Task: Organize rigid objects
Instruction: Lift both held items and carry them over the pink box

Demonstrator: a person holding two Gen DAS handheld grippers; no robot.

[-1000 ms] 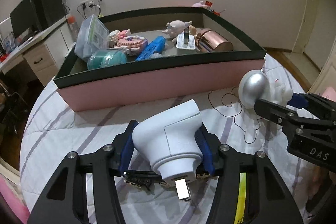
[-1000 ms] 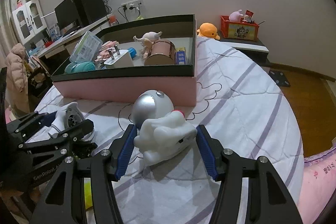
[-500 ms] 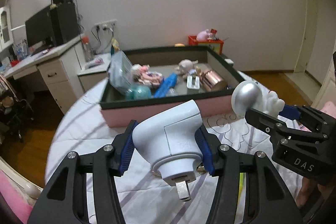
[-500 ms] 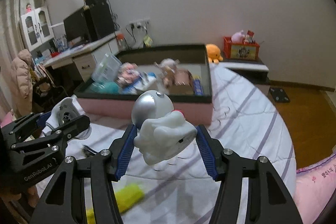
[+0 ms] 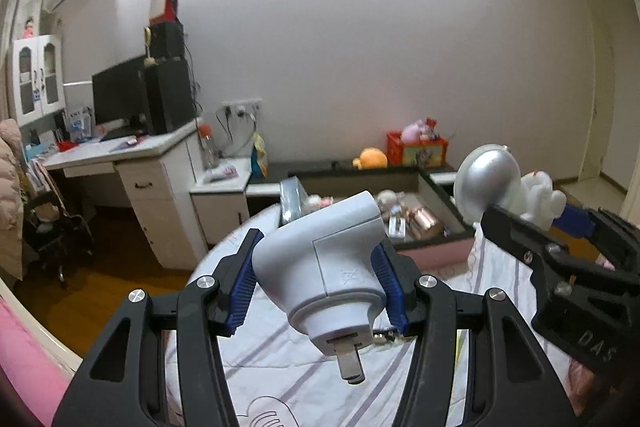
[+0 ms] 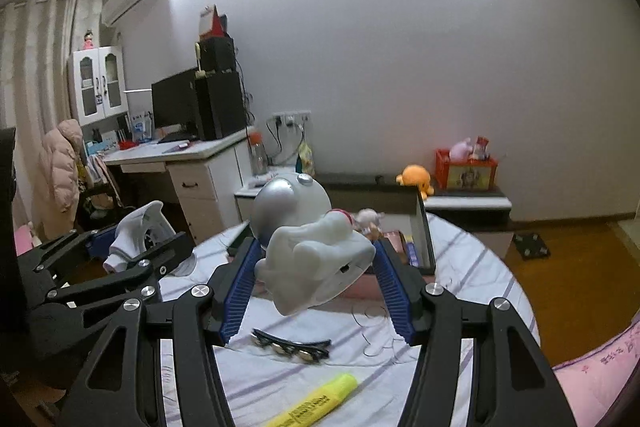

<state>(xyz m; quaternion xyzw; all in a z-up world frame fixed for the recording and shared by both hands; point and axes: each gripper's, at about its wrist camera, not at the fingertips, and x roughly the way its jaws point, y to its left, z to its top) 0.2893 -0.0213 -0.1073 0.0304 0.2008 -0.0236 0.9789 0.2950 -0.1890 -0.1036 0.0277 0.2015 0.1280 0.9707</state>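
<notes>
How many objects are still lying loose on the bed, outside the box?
2: a yellow highlighter near the front edge, and a black hair clip just beyond it. Others may be hidden behind the grippers.

Matt white plastic plug adapter [image 5: 320, 259], glossy silver-domed white toy [image 6: 308, 247], ribbed blue pads [image 6: 394, 291], striped cloth bedspread [image 6: 472, 275]

bare quilt [image 6: 472, 291] right of the box [image 6: 422, 227] (already crowded inside).
</notes>
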